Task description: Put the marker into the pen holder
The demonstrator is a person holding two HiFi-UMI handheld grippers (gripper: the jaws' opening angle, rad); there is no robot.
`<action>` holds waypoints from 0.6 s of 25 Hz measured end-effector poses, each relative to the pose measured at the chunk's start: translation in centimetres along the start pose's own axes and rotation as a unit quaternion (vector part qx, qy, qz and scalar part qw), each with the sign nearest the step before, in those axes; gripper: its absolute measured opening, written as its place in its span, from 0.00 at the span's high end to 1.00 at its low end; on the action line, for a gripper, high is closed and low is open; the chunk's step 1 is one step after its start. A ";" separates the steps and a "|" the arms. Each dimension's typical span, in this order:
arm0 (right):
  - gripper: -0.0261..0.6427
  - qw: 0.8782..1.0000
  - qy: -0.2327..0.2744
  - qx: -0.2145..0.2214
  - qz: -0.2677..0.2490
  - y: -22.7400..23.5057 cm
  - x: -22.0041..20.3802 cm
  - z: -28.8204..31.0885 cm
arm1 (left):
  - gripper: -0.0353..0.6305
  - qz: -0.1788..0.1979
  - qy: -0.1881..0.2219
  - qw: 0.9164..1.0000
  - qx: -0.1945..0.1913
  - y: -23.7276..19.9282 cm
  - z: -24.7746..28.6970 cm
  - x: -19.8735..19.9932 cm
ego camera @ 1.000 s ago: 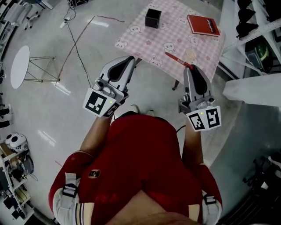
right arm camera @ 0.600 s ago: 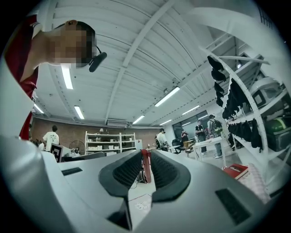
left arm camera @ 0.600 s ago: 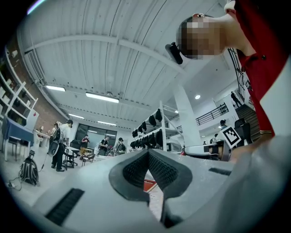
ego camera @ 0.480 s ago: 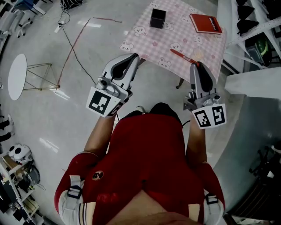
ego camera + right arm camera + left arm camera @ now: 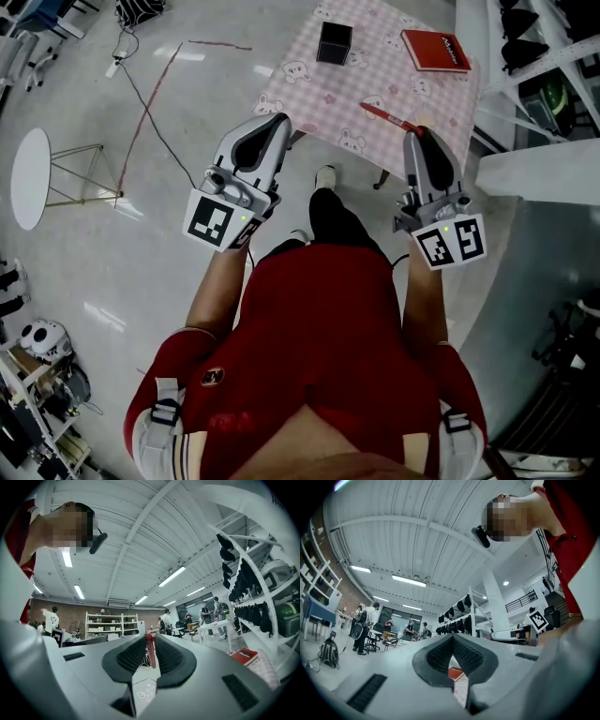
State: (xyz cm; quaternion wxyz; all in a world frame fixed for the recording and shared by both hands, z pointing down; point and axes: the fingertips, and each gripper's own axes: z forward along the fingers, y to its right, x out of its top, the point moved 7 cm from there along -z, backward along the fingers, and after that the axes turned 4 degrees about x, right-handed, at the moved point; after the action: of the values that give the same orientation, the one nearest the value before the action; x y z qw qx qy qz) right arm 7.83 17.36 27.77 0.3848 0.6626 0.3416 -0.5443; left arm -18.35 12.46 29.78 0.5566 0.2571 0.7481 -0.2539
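Note:
A red marker [image 5: 384, 116] sticks out ahead of my right gripper [image 5: 418, 137], over the near edge of the pink checked table [image 5: 309, 89]. In the right gripper view the marker [image 5: 150, 649] stands between the pads, with the right gripper [image 5: 150, 639] shut on it. The black square pen holder [image 5: 334, 42] stands at the table's far left, well beyond both grippers. My left gripper [image 5: 279, 123] hovers over the floor just short of the table's near left corner. Its jaws meet at the tip and hold nothing in the left gripper view [image 5: 452, 639].
A red book [image 5: 435, 50] lies at the table's far right. White shelving [image 5: 534, 169] runs close along the right. A round white side table [image 5: 28, 178] and a floor cable [image 5: 141, 103] are off to the left. The person's leg [image 5: 328, 211] is stepping forward below the table.
Both grippers have moved toward the table, the right one carrying the marker. The person has stepped forward, so the table now lies nearer.

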 end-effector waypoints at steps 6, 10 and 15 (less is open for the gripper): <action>0.87 1.000 0.005 0.013 0.008 3.8 -0.7 3.7 | 0.94 0.013 -0.015 1.000 0.008 -2.0 3.2 -0.8; 0.87 1.000 0.009 0.017 0.013 5.7 -1.1 6.1 | 0.94 0.025 -0.023 0.999 0.017 -3.8 5.1 -0.6; 0.87 1.000 0.003 0.024 0.010 9.2 -1.6 9.3 | 0.94 0.031 -0.036 0.999 0.026 -6.2 8.5 -1.5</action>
State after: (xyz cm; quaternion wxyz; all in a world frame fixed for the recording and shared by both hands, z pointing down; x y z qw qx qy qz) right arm 11.26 4.77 29.53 0.3733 0.6768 0.3230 -0.5461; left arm -16.14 2.05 29.62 0.5836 0.2854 0.7126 -0.2648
